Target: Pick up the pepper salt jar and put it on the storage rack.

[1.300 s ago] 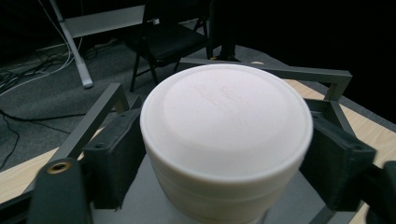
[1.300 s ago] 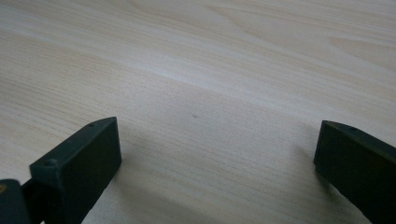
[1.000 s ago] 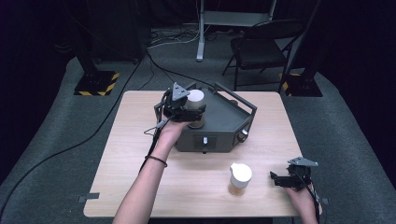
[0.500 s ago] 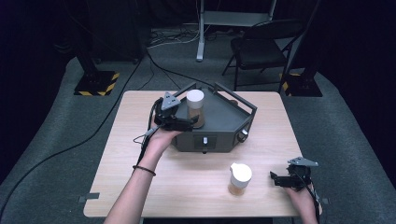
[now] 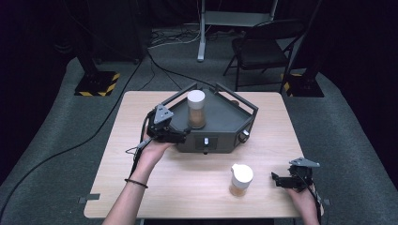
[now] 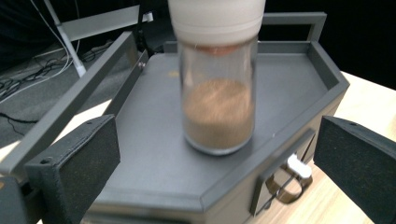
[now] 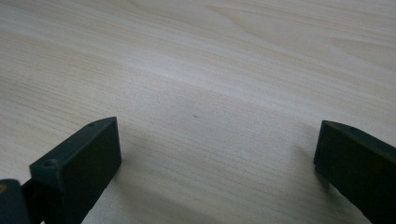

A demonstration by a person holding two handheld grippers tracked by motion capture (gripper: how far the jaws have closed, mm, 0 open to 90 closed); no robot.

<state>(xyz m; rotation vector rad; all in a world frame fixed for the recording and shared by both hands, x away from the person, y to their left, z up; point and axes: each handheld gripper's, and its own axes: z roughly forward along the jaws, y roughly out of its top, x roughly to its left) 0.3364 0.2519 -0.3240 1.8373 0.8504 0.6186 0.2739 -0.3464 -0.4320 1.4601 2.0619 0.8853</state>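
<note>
Standing upright on the grey tray (image 5: 234,115), far-centre of the desk (image 5: 141,187), was the white-capped jar (image 5: 196,109). Left gripper (image 5: 180,136) sat just left of it, jaws just opened wide, nothing between. Right gripper (image 5: 281,180) rested near-right, jaws apart.

**Worktop and its load**

The pale wooden worktop (image 5: 141,187) carries a dark grey tray box (image 5: 225,136) toward its far middle. Nearer than the box, slightly to its right, stands a white-capped jar (image 5: 241,180) of brown powder, well apart from it.
</note>
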